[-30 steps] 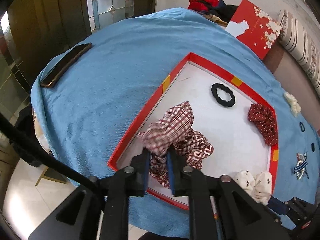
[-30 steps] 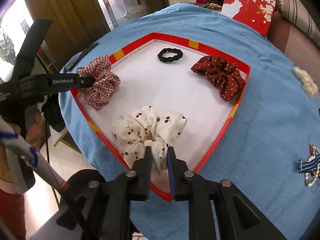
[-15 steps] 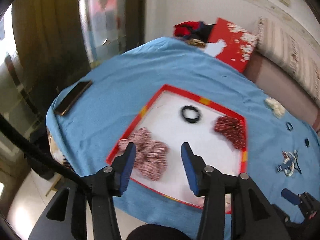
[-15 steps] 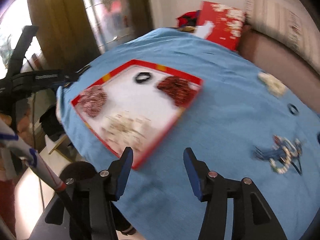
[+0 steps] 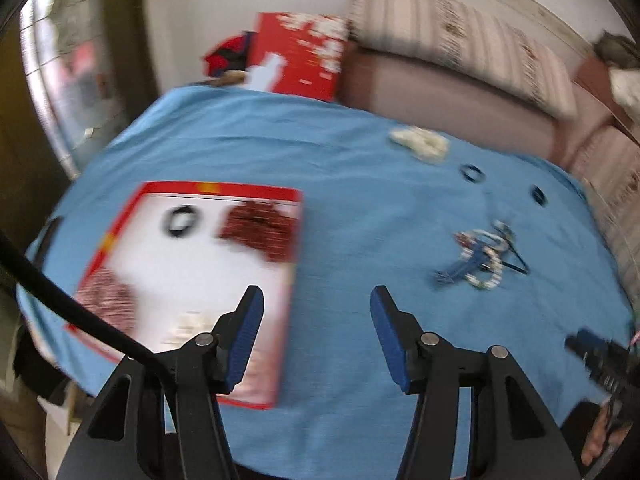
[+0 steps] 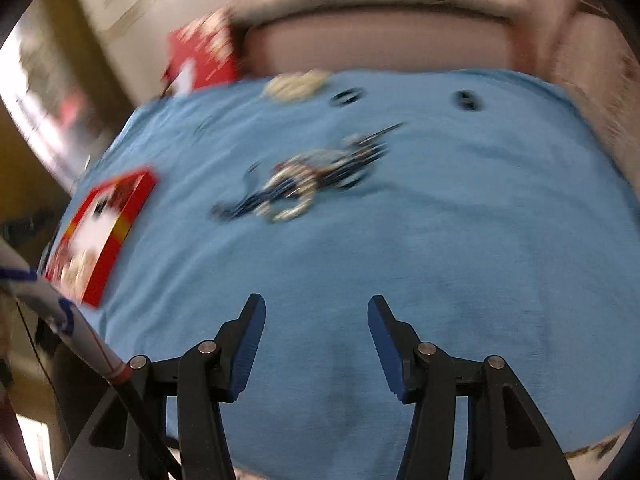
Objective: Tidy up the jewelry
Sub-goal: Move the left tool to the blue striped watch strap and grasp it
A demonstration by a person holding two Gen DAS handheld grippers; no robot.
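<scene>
A red-rimmed white tray (image 5: 216, 190) lies at the left of the blue cloth and holds a black ring (image 5: 181, 221), a dark red scrunchie (image 5: 262, 229), a checked scrunchie (image 5: 108, 300) and a white one (image 5: 191, 326). A blue bow with beads (image 5: 478, 258) lies on the cloth to the right; it also shows in the right wrist view (image 6: 304, 184). A cream scrunchie (image 5: 420, 144) and two small black rings (image 5: 472, 173) lie farther back. My left gripper (image 5: 316, 312) is open and empty over the tray's right edge. My right gripper (image 6: 316, 320) is open and empty over bare cloth; the tray (image 6: 108, 220) is at its left.
A red box with white flowers (image 5: 300, 60) leans at the table's back edge. A pink sofa with a striped cushion (image 5: 460, 56) stands behind the table. A dark phone (image 5: 46, 240) lies at the cloth's left edge. Both views are motion-blurred.
Both grippers let go of their scrunchies, opened wide, and pulled back and swung right. The checked and white scrunchies now lie in the tray.
</scene>
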